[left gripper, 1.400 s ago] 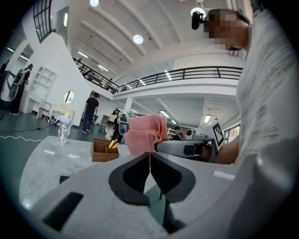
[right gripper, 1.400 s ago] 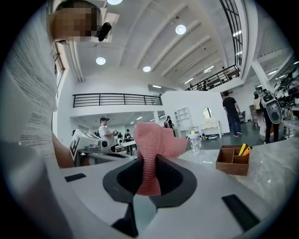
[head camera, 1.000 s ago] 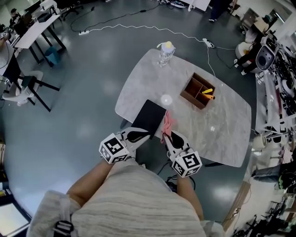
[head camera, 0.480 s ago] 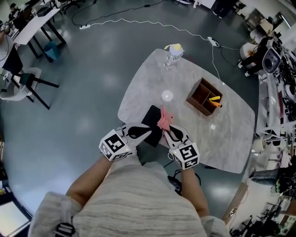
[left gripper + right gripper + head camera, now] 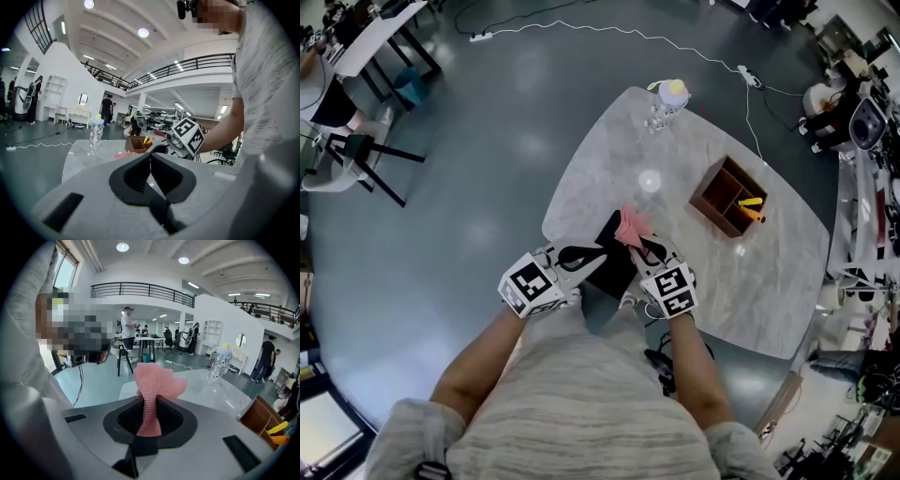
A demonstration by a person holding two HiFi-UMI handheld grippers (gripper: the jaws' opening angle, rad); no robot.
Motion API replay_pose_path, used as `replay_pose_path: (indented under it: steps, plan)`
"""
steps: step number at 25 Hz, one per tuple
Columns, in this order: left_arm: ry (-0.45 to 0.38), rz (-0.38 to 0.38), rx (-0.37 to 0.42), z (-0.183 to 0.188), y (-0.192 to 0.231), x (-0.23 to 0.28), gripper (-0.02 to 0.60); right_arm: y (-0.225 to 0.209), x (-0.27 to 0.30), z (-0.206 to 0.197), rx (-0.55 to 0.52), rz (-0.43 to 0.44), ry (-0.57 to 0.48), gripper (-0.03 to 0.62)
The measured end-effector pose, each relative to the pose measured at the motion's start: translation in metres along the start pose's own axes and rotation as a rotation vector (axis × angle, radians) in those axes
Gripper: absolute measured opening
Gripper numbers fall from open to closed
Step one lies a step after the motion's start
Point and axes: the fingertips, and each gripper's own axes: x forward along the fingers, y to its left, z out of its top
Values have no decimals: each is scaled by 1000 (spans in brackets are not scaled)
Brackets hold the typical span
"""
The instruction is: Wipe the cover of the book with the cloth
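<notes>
A black book (image 5: 617, 267) lies at the near edge of the marble table (image 5: 750, 272), partly hidden by both grippers. My right gripper (image 5: 637, 242) is shut on a pink knitted cloth (image 5: 630, 225), which sticks up out of the jaws over the book's far end. In the right gripper view the cloth (image 5: 157, 380) rises between the pads of that gripper (image 5: 149, 401). My left gripper (image 5: 598, 257) is at the book's near-left side, shut, with nothing visible between its jaws (image 5: 151, 157). It points toward the right gripper's marker cube (image 5: 187, 136).
A wooden compartment box (image 5: 729, 195) with yellow and orange items stands on the table's right part. A clear bottle with a yellow top (image 5: 667, 101) is at the far edge. Desks, chairs, floor cables and people surround the table.
The right gripper carried the cloth from the book's right side up over its far end. The left gripper stayed shut by the book's near-left side.
</notes>
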Motion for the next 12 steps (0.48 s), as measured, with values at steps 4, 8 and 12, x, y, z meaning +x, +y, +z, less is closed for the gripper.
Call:
replay_pose_path:
  steps: [4,8,12]
  plan:
    - [0,53,-23,-2,12,4,17,-4,27,-23,-8,46,73,57]
    - [4,95,-51,-5,20,9,17,-10,50,-41,-20,62,162,57]
    - [-7,130,-75,-5,28,11,17,-21,70,-55,-38,39,240,57]
